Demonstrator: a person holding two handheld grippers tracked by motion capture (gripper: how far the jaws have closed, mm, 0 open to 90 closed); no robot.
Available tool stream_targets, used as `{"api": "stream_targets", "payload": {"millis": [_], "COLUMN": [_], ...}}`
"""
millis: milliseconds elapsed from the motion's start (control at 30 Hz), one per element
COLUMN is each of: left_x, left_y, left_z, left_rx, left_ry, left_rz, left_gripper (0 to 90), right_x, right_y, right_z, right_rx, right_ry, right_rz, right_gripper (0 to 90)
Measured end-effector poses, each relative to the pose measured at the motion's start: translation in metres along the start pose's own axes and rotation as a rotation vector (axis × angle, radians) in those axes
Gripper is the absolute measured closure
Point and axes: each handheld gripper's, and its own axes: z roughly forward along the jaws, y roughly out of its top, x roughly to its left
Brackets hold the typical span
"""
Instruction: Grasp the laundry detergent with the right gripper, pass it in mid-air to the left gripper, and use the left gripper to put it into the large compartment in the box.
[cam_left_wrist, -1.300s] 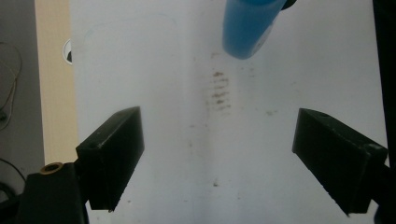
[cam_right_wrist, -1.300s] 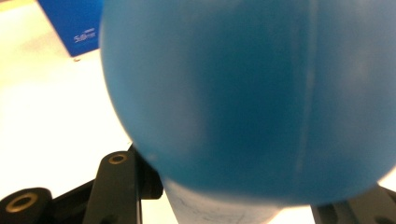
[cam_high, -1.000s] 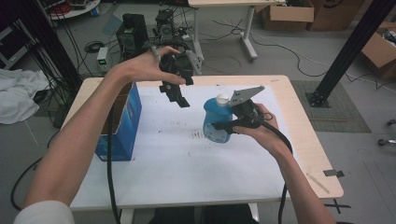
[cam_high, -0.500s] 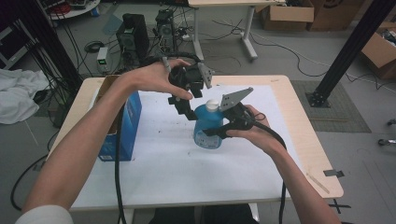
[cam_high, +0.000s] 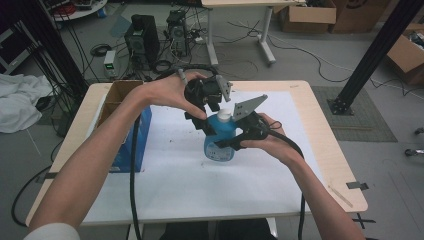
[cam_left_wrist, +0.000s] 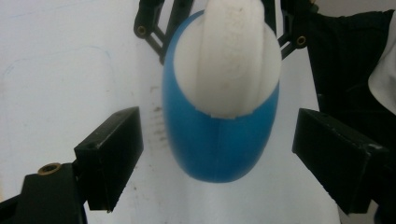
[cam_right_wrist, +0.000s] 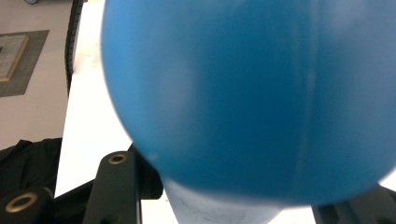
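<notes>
Standing upright near the middle of the desk (cam_high: 310, 165) on its white sheet (cam_high: 165, 185), the blue bottle (cam_high: 220, 137) carries a white cap (cam_high: 225, 115) and is the thing both hands are working on. The right gripper (cam_high: 239, 140) clamps the bottle's body from the person's right side, its jaws closed hard against the blue plastic, which looms large and blurred in the right gripper view (cam_right_wrist: 261, 93); judging by this grip, its job is to keep the bottle from turning or tipping. The left gripper (cam_high: 206, 117) hangs above the bottle, pointing down, and in the left gripper view its two black jaws stand wide apart on either side of the bottle (cam_left_wrist: 219, 140), below the white cap (cam_left_wrist: 229, 60) and touching nothing. That spread, centred over the top, suggests it is lining up to close on the cap, probably to twist it off while the other hand braces the body. Off to the left of the bottle, well apart, a blue cardboard box (cam_high: 131, 135) stands open near the desk's edge, out of the way of both arms. Beyond the desk, computer towers (cam_high: 145, 40) and loose cables lie on the floor.
</notes>
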Motion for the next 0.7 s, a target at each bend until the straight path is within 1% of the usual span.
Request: {"api": "stream_targets", "payload": {"millis": [167, 267, 333, 433, 567, 700], "left_x": [-0.002, -0.002, -0.002, -0.002, -0.004, -0.004], "left_y": [-0.001, -0.001, -0.001, -0.001, -0.001, -0.002], "left_z": [0.004, 0.007, 0.009, 0.010, 0.014, 0.017], "left_rx": [0.000, 0.001, 0.009, -0.005, -0.002, -0.008], "left_ry": [-0.004, -0.007, 0.001, -0.006, -0.009, -0.006], "left_rz": [0.001, -0.004, -0.006, -0.010, -0.008, -0.014], "left_gripper": [17.0, 17.0, 17.3, 16.9, 17.1, 17.6], "right_x": [0.000, 0.001, 0.001, 0.002, 0.002, 0.003], "right_y": [0.001, 0.002, 0.002, 0.002, 0.003, 0.003], "right_z": [0.003, 0.005, 0.006, 0.006, 0.007, 0.008], "right_rx": [0.000, 0.007, 0.010, 0.003, 0.000, 0.007], "right_ry": [0.012, 0.010, 0.011, 0.010, 0.012, 0.006], "right_rz": [-0.005, -0.007, -0.005, -0.003, 0.000, 0.002], "right_gripper": [45.7, 45.7, 45.7, 45.7, 45.7, 45.7]}}
